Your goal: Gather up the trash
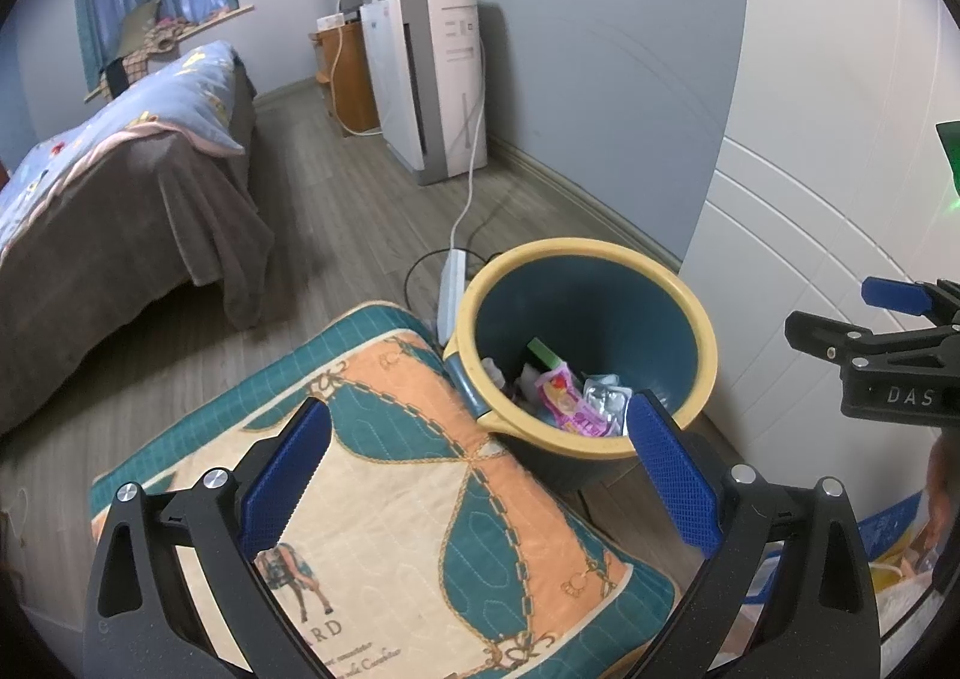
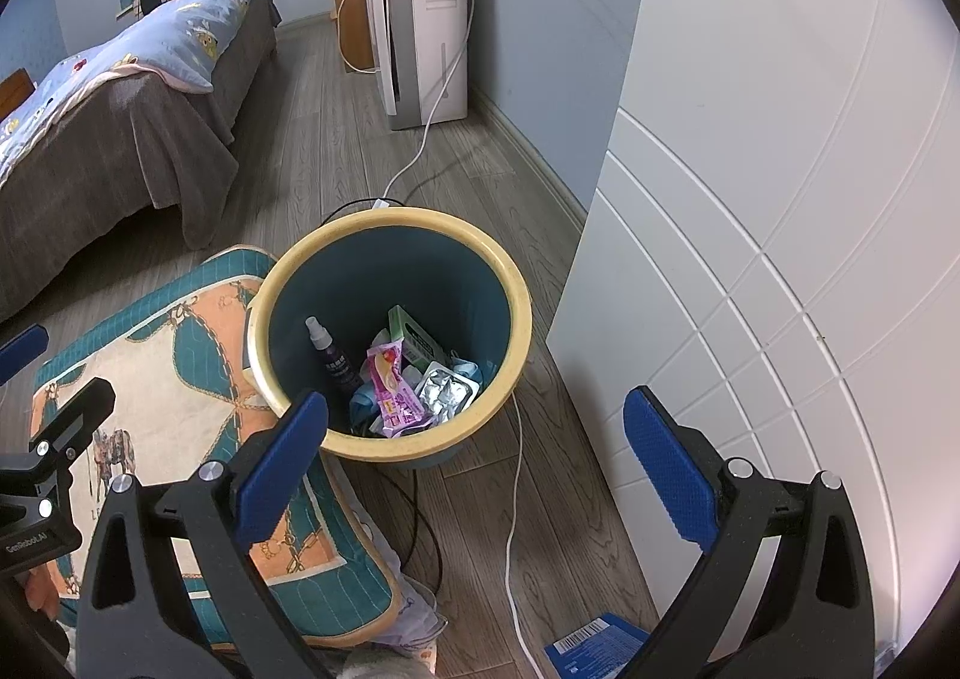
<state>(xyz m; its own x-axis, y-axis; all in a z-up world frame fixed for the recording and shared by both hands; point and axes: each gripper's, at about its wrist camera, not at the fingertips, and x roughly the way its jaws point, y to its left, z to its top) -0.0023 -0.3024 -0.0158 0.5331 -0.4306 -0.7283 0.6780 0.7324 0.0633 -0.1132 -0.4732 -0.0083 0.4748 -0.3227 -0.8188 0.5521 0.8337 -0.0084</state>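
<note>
bin (image 2: 516, 313): smooth plastic | cushion (image 1: 384, 499): quilted cloth | floor (image 2: 336, 151): matt wood

I count one trash bin (image 2: 396, 226), yellow-rimmed. Inside it: one dark spray bottle (image 2: 333, 358), one pink wrapper (image 2: 393, 388), one green box (image 2: 414, 337), one foil blister pack (image 2: 447, 394). One patterned cushion (image 2: 180, 355) sits beside it. My two claws, left (image 1: 480, 475) and right (image 2: 477, 460).
</note>
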